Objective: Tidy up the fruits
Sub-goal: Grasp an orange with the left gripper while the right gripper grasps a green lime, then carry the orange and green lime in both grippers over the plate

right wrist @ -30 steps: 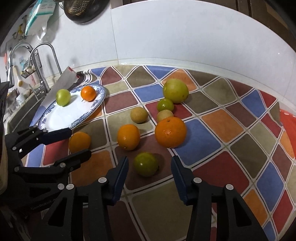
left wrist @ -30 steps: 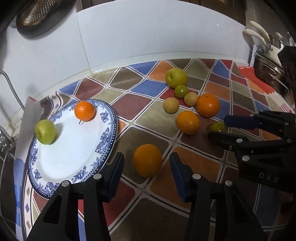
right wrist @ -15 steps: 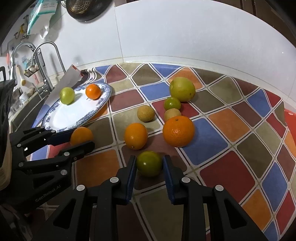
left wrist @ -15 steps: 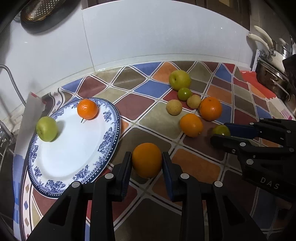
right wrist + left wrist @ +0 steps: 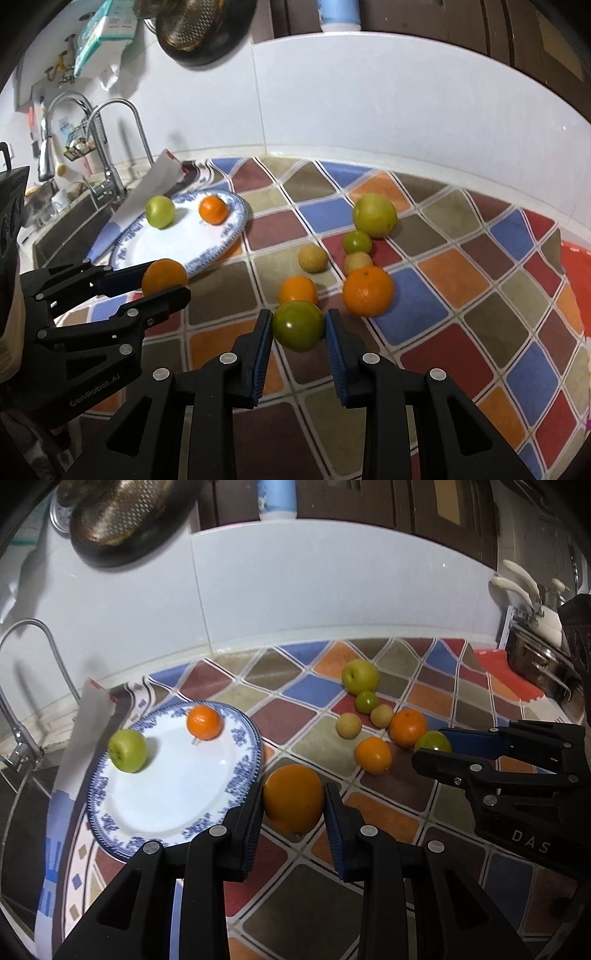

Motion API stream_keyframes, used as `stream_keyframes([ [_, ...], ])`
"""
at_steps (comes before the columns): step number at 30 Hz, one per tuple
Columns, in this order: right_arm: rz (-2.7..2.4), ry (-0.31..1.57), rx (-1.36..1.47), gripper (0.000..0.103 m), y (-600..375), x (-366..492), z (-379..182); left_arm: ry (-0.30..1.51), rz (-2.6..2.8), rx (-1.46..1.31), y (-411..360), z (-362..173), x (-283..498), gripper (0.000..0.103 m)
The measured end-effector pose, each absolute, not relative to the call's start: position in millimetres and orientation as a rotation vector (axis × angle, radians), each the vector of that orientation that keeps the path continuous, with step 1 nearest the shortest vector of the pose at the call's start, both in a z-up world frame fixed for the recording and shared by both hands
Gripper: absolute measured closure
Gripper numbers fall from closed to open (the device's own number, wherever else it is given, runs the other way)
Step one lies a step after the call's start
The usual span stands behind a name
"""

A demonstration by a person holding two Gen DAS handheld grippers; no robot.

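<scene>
A: On the countertop of coloured diamond tiles point(image 5: 314, 694), two fruits are gripped. The left gripper point(image 5: 293, 805) is closed on a large round orange point(image 5: 293, 797); its blue-padded fingers point(image 5: 255, 812) are pressed against both flanks.

B: Is the orange seen resting on the tiles?

A: That cannot be told; it is seen just beside the rim of the blue-and-white patterned porcelain plate point(image 5: 243, 775), right of it.

B: And the right gripper point(image 5: 299, 328)?

A: It is clamped on a round dark-green fruit point(image 5: 298, 325), pads tight on either side. From the left wrist view the same fruit is glimpsed at the tips, near the loose pile.

B: What is noted on the plate?

A: A pale green apple point(image 5: 127, 750) is set toward the left edge, and a small orange mandarin point(image 5: 204, 722) toward the back edge, well apart from each other.

B: What is left loose on the tiles?

A: A big yellow-green apple point(image 5: 375, 215) is placed farthest back. A small green citrus point(image 5: 357, 242) is found just in front of it, touching a tan round fruit point(image 5: 357, 262). A second tan round fruit point(image 5: 313, 259) is placed to the left, apart. A large orange point(image 5: 367, 291) and a medium orange point(image 5: 297, 290) are seen nearest the right gripper.

B: Background?

A: A chrome tap point(image 5: 110, 147) is noted at far left, beside the plate.
</scene>
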State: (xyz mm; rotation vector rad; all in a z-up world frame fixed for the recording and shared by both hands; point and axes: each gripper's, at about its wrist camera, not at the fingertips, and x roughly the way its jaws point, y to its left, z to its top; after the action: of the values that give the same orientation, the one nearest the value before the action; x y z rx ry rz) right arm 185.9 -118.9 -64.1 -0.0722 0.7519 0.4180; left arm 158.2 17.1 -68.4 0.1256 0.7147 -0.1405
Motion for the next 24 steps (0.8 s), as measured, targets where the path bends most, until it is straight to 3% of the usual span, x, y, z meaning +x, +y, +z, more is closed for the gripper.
stream_keyframes([
  [11, 0.472, 0.652, -0.09, 0.073, -101.3, 176.1, -32.7, 0.654, -0.084, 0.104, 32.0, -47.5, 141.8, 0.071],
  [24, 0.511, 0.818, -0.101, 0.067, -95.0, 176.9, -77.2, 0.745, -0.066, 0.091, 34.9, -72.9, 126.5, 0.071],
])
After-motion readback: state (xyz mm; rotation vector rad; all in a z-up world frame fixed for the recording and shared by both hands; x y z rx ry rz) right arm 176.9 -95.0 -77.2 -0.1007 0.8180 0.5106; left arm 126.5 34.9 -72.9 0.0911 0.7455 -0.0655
